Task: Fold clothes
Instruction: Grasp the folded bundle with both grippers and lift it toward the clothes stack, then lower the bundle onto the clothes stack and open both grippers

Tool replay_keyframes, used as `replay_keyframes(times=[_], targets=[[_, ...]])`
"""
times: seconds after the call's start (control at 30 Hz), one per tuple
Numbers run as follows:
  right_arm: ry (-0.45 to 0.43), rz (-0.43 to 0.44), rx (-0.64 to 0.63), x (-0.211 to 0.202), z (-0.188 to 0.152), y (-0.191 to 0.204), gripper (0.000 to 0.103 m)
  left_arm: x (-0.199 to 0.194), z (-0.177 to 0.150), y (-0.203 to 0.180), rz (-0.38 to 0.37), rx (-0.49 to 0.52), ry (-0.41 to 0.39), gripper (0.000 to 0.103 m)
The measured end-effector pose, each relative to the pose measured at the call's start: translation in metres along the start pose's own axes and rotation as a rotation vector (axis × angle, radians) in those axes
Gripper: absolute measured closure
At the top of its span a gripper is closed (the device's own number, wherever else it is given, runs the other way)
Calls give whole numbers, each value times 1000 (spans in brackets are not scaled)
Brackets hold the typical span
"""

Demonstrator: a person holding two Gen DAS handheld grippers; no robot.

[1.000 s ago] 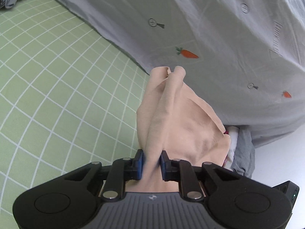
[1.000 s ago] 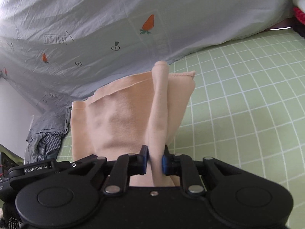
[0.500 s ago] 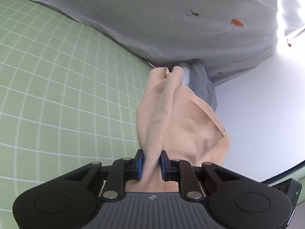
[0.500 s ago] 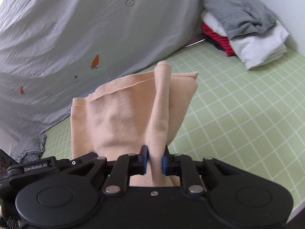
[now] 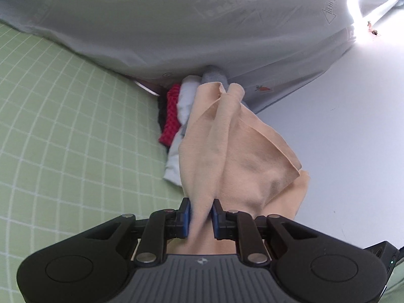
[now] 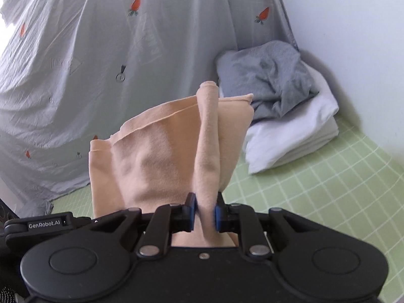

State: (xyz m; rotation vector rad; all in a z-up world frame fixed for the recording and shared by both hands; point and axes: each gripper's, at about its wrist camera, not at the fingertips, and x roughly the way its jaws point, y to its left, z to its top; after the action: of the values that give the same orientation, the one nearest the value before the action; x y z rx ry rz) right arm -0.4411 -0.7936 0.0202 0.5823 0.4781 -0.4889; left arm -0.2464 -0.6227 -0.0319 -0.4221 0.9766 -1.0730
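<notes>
A folded peach cloth [image 5: 242,161] hangs in the air between both grippers. My left gripper [image 5: 200,217] is shut on one bunched edge of it. In the right wrist view the same peach cloth [image 6: 161,151] spreads to the left, and my right gripper [image 6: 204,214] is shut on its other bunched edge. A stack of folded clothes [image 6: 277,106], grey on top of white, lies just beyond the cloth on the green checked sheet [image 6: 315,189]. In the left wrist view the stack [image 5: 181,106] shows its red, white and grey layers, partly hidden behind the cloth.
A grey sheet with carrot prints [image 6: 101,63] hangs behind the bed, also filling the top of the left wrist view as the carrot-print sheet [image 5: 176,25]. A white wall [image 5: 341,126] stands to the right. The green checked sheet [image 5: 63,139] stretches to the left.
Both grippers have swung with the peach cloth toward the corner. The stack of folded clothes is now close in front of them, right behind the cloth. Both grips are unchanged.
</notes>
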Motion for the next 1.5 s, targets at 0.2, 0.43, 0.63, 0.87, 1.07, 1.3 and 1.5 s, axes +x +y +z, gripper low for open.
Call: replay_keyframes(times=[0.2, 0.43, 0.63, 0.87, 1.07, 1.3, 1.5], targets=[[-127, 15, -57, 4, 93, -50, 87, 72, 43, -66, -56, 91, -61, 85], [-260, 16, -81, 53, 192, -91, 87, 172, 110, -83, 3, 150, -76, 85], [-281, -55, -59, 157, 248, -121, 84, 264, 166, -73, 116, 153, -63, 85], [-140, -238, -134, 275, 241, -142, 81, 324, 185, -45, 149, 135, -42, 75], [-141, -280, -198, 266, 242, -138, 60, 301, 177, -66, 212, 254, -75, 39], [-257, -269, -267, 163, 215, -107, 11, 199, 128, -96, 279, 439, -239, 0], [-280, -292, -252, 67, 167, -78, 1, 106, 61, -101, 357, 509, -285, 0]])
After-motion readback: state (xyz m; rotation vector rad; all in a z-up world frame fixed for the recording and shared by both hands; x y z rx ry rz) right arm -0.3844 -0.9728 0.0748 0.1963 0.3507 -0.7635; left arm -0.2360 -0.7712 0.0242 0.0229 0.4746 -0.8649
